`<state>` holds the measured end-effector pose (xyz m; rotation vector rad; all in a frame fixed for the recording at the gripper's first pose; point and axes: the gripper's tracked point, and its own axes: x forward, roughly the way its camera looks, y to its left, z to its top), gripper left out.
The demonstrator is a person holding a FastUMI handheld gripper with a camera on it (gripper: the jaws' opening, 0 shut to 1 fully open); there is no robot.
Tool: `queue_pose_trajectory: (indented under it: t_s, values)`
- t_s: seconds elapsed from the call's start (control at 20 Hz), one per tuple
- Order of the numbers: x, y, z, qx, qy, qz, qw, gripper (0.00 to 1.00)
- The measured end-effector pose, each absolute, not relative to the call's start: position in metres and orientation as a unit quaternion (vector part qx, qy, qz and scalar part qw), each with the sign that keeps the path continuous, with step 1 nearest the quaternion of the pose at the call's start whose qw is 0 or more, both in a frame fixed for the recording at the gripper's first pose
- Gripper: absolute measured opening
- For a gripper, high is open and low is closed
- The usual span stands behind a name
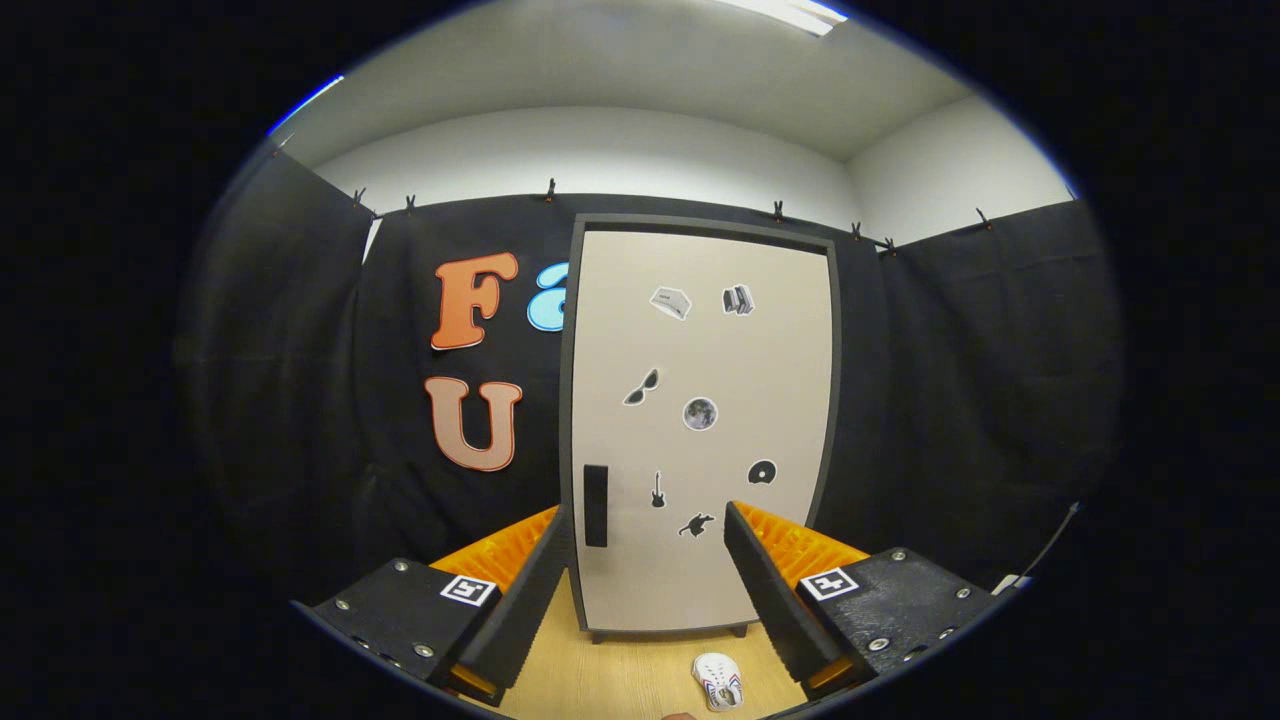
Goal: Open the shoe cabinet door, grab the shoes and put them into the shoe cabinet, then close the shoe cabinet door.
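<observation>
A tall shoe cabinet (700,330) with a pale door and dark frame stands against the black cloth wall. Its door is closed and carries several small stickers. A black vertical handle (595,505) sits low on the door's left side. A small white shoe (718,681) lies on the wooden floor (620,675) in front of the cabinet, low between my fingers. My gripper (645,545) is open, well back from the door, with its black and orange fingers (520,590) apart and nothing between them.
Black cloth walls close the booth on the left, back and right. A thin cable (1050,545) runs down at the right by a small white object on the floor.
</observation>
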<state>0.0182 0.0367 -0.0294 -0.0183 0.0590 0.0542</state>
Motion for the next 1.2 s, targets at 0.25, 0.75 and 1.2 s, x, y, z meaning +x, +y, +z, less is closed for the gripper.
queue_pose_trajectory:
  t_s: [0.25, 0.75, 1.2]
  values:
    - [0.022, 0.043, -0.036, -0.007, 0.034, 0.032, 0.999, 0.95]
    - [0.058, 0.060, -0.062, -0.012, 0.041, 0.038, 0.998, 0.95]
    - [0.132, 0.092, -0.115, -0.017, 0.065, 0.043, 0.997, 0.95]
